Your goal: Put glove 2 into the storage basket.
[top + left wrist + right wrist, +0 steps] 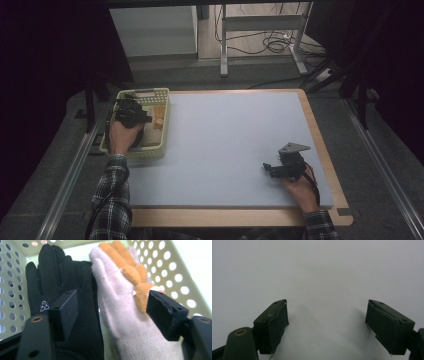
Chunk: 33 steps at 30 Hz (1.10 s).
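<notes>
High view: the pale surface [225, 145] carries a perforated basket [162, 125] at its left edge, with the left tongs [145, 119] lowered into it; the right tongs [267, 169] rest wide apart and empty near the right edge. Inside the basket a black glove [62, 277] lies touching a cream glove [117, 307], and an orange glove [130, 267] overlaps that. The left jaws stand open around black and cream together, holding nothing yet. Closing here would likely pinch two gloves, or snag the orange one.

High view above the near edge, facing 12 o'clock down on desk [225, 150], left claw view close inside basket [160, 262], shared at 10 o'clock, right claw view grazing bare desk
</notes>
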Motion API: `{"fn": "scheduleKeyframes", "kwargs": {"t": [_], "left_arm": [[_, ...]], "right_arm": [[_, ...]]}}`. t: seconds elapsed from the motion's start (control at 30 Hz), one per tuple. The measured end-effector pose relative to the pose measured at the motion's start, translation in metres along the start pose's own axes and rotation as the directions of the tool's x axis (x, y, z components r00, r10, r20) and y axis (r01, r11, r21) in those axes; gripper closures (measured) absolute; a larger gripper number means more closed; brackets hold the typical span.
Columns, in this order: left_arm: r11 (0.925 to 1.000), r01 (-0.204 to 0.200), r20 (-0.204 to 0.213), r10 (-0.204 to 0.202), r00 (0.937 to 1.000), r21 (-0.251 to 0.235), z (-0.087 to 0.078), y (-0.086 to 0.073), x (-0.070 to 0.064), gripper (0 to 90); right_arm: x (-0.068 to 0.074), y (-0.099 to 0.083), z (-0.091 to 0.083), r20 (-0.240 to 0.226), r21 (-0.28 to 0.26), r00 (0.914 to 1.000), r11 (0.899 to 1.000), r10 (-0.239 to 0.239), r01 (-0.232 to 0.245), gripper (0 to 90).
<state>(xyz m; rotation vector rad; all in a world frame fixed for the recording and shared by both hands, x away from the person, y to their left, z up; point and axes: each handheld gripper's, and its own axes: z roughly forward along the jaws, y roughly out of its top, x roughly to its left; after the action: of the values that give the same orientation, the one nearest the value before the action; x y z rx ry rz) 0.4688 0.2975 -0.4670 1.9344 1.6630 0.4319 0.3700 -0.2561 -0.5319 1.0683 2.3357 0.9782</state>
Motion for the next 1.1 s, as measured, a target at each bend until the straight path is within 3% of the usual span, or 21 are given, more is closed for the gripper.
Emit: {"fn": "scheduleKeyframes", "kwargs": {"t": [0.23,0.4,0.53,0.67,0.83,0.9,1.03,1.1], "left_arm": [[0.9986,-0.016,0.016,0.017,0.9997,-0.050,-0.009,-0.009,0.001,11.4],[0.9942,-0.038,0.060,0.045,0.9972,-0.100,-0.022,-0.014,-0.007,6.7],[0.9889,-0.094,0.085,0.104,0.9910,-0.116,-0.032,-0.020,-0.020,3.9],[0.9757,-0.165,0.107,0.181,0.9777,-0.144,-0.043,-0.028,-0.039,2.4],[0.9486,-0.239,0.156,0.274,0.9492,-0.207,-0.057,-0.045,-0.070,1.1],[0.9326,-0.277,0.173,0.319,0.9318,-0.232,-0.061,-0.055,-0.085,0.7],[0.8949,-0.353,0.194,0.410,0.8910,-0.274,-0.065,-0.077,-0.116,0.3],[0.8776,-0.378,0.222,0.448,0.8663,-0.295,-0.064,-0.091,-0.133,0.3]], "right_arm": [[0.000,0.000,0.000,0.001,0.000,1.0000,1.000,-0.001,0.001,17.7],[0.000,0.000,0.000,0.002,0.000,1.0000,1.000,-0.001,0.001,17.6],[0.000,0.000,0.000,0.003,0.002,1.0000,1.000,-0.002,0.002,17.5],[0.000,0.000,0.000,0.004,0.002,1.0000,1.000,-0.001,0.001,17.4],[0.001,0.000,0.000,0.007,0.002,1.0000,1.000,-0.004,0.004,17.3],[0.001,0.000,0.000,0.007,0.002,1.0000,1.000,-0.004,0.004,17.3],[0.001,0.000,0.000,0.008,0.002,0.9999,1.000,-0.007,0.007,17.3],[0.001,0.000,0.000,0.009,0.001,0.9999,1.000,-0.007,0.007,17.2]]}}
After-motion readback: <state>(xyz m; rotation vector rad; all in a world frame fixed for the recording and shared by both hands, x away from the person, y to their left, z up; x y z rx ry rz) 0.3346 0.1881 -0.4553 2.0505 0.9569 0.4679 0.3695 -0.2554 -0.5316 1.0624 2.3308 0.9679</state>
